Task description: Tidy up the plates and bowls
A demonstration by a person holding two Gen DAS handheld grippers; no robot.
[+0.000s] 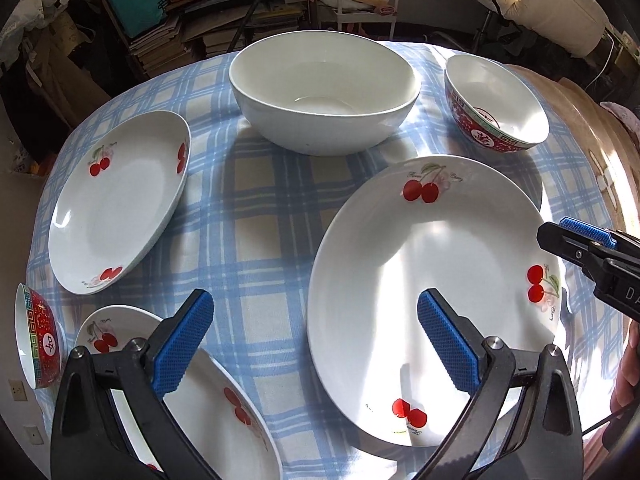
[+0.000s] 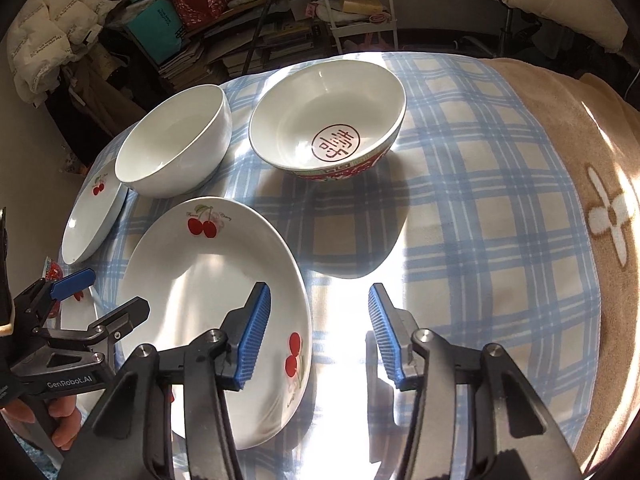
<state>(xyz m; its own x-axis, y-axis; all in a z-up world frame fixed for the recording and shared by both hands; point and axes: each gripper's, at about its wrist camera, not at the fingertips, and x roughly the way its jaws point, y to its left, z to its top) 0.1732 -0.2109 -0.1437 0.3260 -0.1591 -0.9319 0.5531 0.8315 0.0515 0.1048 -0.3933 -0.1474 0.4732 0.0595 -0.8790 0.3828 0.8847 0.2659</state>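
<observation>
Three white cherry-print plates lie on the checked tablecloth: a large one (image 1: 432, 288) (image 2: 216, 304) at centre right, one (image 1: 120, 200) (image 2: 92, 220) at the left, one (image 1: 208, 412) under my left gripper. A large white bowl (image 1: 324, 92) (image 2: 176, 144) stands at the back. A red-patterned bowl (image 1: 496, 104) (image 2: 328, 120) stands at the back right, another (image 1: 38, 344) at the left edge. My left gripper (image 1: 316, 340) is open and empty above the cloth between two plates. My right gripper (image 2: 318, 336) is open and empty, straddling the large plate's right rim.
The blue checked tablecloth (image 2: 460, 200) covers a round table; a tan blanket (image 2: 580, 184) lies along its right side. Cluttered shelves with books and boxes (image 1: 192, 12) stand behind the table. The right gripper's finger (image 1: 580, 240) shows at the right in the left wrist view.
</observation>
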